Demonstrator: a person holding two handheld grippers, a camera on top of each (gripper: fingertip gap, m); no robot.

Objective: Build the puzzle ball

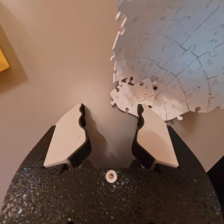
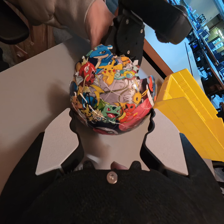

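Note:
The puzzle ball (image 2: 109,90) is a colourful, partly built shell, seen from outside in the right wrist view. My right gripper (image 2: 112,112) has its fingers spread wide, with the pads against the ball's lower left and right sides, holding it above the table. The left wrist view looks into the shell's white inside (image 1: 175,54), with a jagged open rim on the left. A small cluster of joined pieces (image 1: 133,97) sits crooked at the shell's lower rim. My left gripper (image 1: 110,106) is open and empty, with its right fingertip just below that cluster. It also shows behind the ball (image 2: 128,36).
The ball is over a beige table (image 2: 30,90). A yellow plastic bin (image 2: 187,109) lies close to the ball's right side and shows at the left edge in the left wrist view (image 1: 3,60). A person's sleeve and hand (image 2: 72,18) are behind the ball.

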